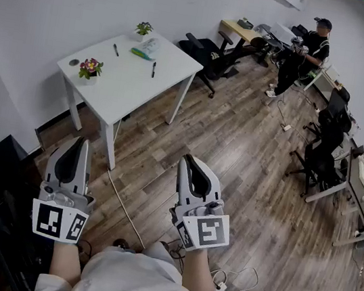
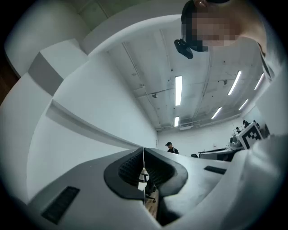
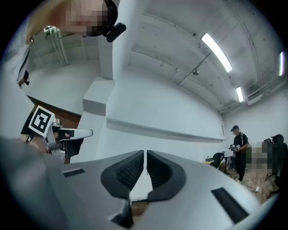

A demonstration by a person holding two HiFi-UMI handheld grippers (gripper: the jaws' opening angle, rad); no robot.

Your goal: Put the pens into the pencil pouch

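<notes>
**Pens and pouch on the white table, both of your grippers shut and empty**

Pens lie on the white table (image 1: 129,92), well apart from you across the wooden floor (image 1: 235,157). One dark pen (image 1: 115,49) lies towards the table's far left side. A second dark pen (image 1: 153,69) lies nearer its right edge. Between them, towards the far corner, sits the pencil pouch (image 1: 149,47), a pale bundle with a green strip along its near side. You cannot tell from here whether that strip is part of the pouch or a separate item. A pot of pink flowers (image 1: 90,68) stands near the table's left corner, and a small green plant (image 1: 143,29) stands at the far edge behind the pouch.

You hold both tools low and close to your body, short of the table. Your left gripper (image 1: 82,143) has its jaws pressed together, and in its own view (image 2: 143,155) the ribbed pads meet with nothing between them. Your right gripper (image 1: 188,159) is the same: in its own view (image 3: 145,157) the jaws are closed with only a hairline gap, and they hold nothing. Both tools point slightly upward, at the wall and ceiling.

A person (image 1: 306,55) in dark clothes stands at the far end of the room. Black office chairs (image 1: 207,53) stand behind the table.
</notes>
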